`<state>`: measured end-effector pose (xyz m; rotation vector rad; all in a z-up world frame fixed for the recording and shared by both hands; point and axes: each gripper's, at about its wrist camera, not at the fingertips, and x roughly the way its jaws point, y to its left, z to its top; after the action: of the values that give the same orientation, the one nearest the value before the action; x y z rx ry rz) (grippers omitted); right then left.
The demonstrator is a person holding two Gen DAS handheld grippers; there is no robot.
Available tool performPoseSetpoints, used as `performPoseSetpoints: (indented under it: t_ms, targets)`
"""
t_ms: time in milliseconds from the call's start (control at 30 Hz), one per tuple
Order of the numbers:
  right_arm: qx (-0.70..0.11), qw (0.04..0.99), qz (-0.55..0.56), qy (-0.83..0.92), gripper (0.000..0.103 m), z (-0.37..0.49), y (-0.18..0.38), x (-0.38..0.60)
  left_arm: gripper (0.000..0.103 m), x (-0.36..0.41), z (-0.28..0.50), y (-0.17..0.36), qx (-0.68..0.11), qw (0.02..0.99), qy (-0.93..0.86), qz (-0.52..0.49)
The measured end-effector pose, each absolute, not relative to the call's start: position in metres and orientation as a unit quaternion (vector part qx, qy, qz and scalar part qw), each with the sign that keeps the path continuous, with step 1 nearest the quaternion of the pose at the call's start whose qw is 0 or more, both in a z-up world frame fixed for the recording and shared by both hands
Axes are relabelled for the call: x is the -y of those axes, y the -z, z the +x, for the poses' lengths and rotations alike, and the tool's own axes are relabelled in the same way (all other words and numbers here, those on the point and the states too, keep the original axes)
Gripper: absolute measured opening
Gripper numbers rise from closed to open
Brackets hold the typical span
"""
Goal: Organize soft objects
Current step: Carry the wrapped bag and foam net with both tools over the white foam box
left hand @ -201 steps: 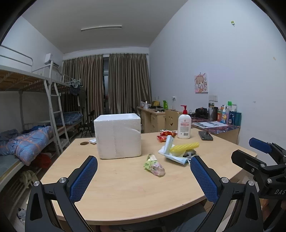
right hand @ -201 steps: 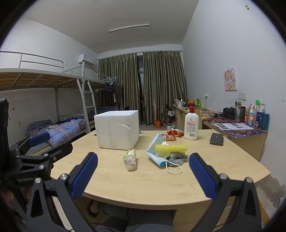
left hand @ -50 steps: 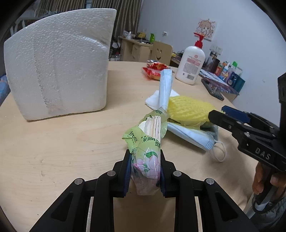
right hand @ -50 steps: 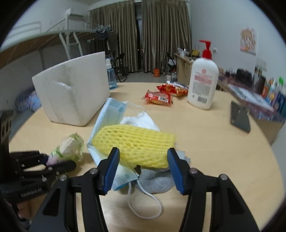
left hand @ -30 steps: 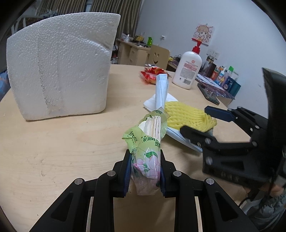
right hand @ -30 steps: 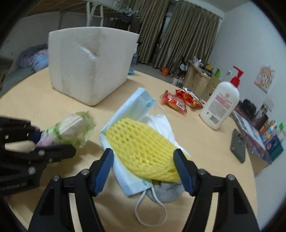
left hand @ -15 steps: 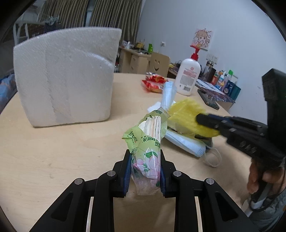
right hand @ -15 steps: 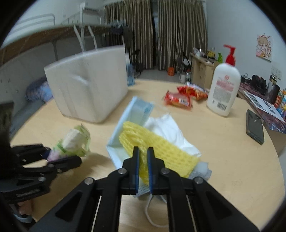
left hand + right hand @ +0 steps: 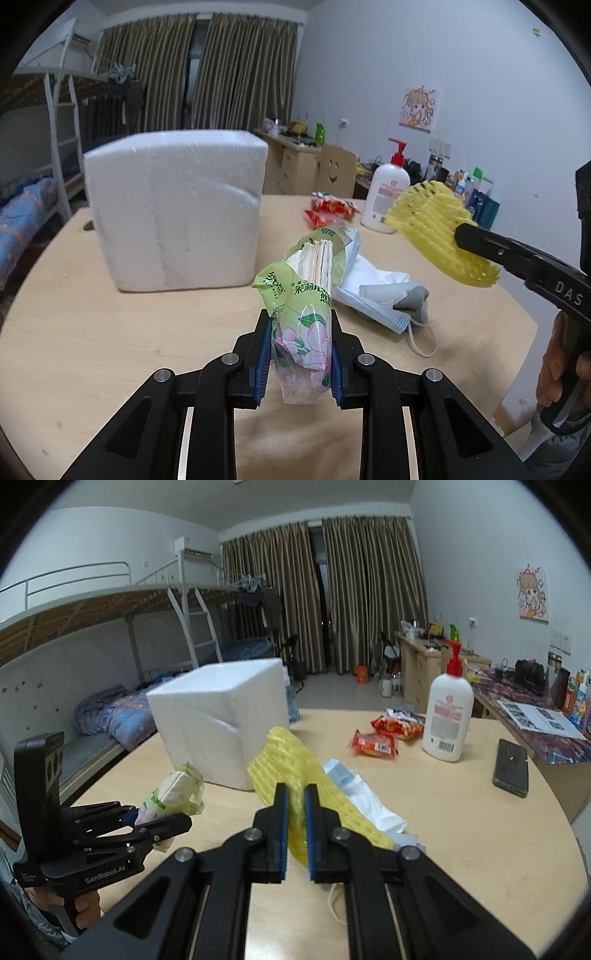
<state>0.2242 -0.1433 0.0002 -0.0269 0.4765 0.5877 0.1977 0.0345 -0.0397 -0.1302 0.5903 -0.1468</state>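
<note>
My left gripper (image 9: 297, 332) is shut on a green floral tissue pack (image 9: 306, 295) and holds it above the table; the pack also shows in the right wrist view (image 9: 173, 790). My right gripper (image 9: 296, 797) is shut on a yellow foam net (image 9: 291, 768) and holds it lifted off the table; the net shows at the right of the left wrist view (image 9: 439, 229). A white styrofoam box (image 9: 173, 214) stands at the back left, open at the top (image 9: 225, 716). A blue face mask (image 9: 373, 310), white tissue (image 9: 373, 277) and a grey cloth (image 9: 415, 299) lie on the table.
A lotion pump bottle (image 9: 448, 716), red snack packets (image 9: 375, 744) and a black phone (image 9: 511, 762) lie on the round wooden table (image 9: 92, 332). A bunk bed (image 9: 110, 635) stands at the left, cluttered desks (image 9: 532, 698) along the right wall.
My right gripper closed on the yellow foam net and lifted it off the pile of mask and cloths. My left gripper raised the tissue pack higher above the table.
</note>
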Motion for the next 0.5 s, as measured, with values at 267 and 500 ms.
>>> performPoseSetpoints:
  t_ms: [267, 500]
  targets:
    - [-0.192, 0.936, 0.001, -0.294, 0.011, 0.188, -0.016, 0.152, 0.028, -0.034, 0.165, 0.019, -0.256, 0.964, 0.059, -0.047]
    - [-0.164, 0.939, 0.011, -0.302, 0.011, 0.154, -0.023, 0.156, 0.028, -0.033, 0.129, 0.002, -0.227, 0.972, 0.047, -0.034]
